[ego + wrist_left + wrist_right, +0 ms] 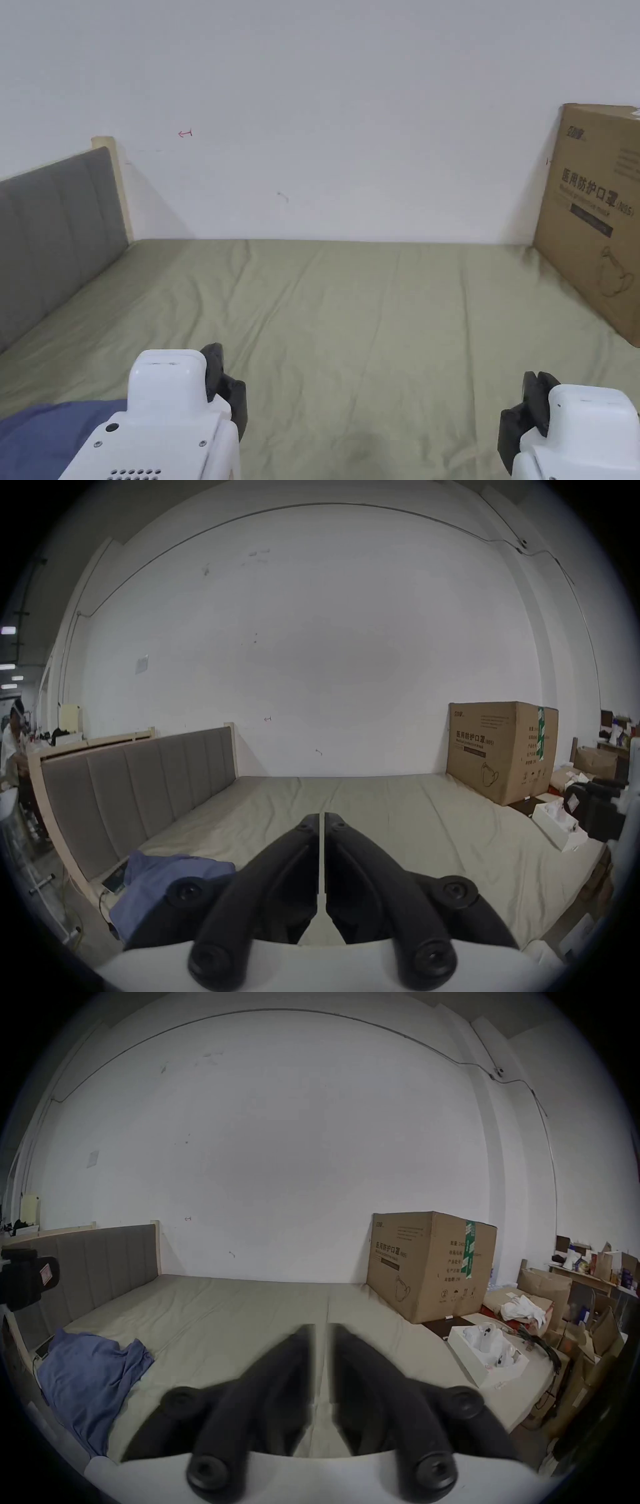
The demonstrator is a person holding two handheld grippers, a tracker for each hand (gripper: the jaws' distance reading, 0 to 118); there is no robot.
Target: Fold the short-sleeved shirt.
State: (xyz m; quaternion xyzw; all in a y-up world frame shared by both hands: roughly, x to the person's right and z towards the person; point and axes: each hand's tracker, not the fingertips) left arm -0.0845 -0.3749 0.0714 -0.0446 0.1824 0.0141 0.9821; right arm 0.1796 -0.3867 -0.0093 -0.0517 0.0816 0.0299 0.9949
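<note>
1. Shirt, blue and crumpled, lies in a heap at the near left corner of the bed, close to the headboard; in the head view its edge shows just left of the left gripper's white body
2. Left gripper is held above the green sheet, its two black jaws drawn together with only a thin slit between them and nothing held; the shirt sits just to its left
3. Right gripper hangs over the right half of the bed, jaws nearly closed with a narrow gap, gripping nothing; it is well apart from the shirt
4. Cardboard box stands upright on the far right corner of the bed, against the white wall
5. White tray with small white items lies at the right edge of the bed, nearer than the box, with more cartons and clutter on the floor side beyond it
6. Sheet between the two grippers is wrinkled and bare, with a seam running down the middle
</note>
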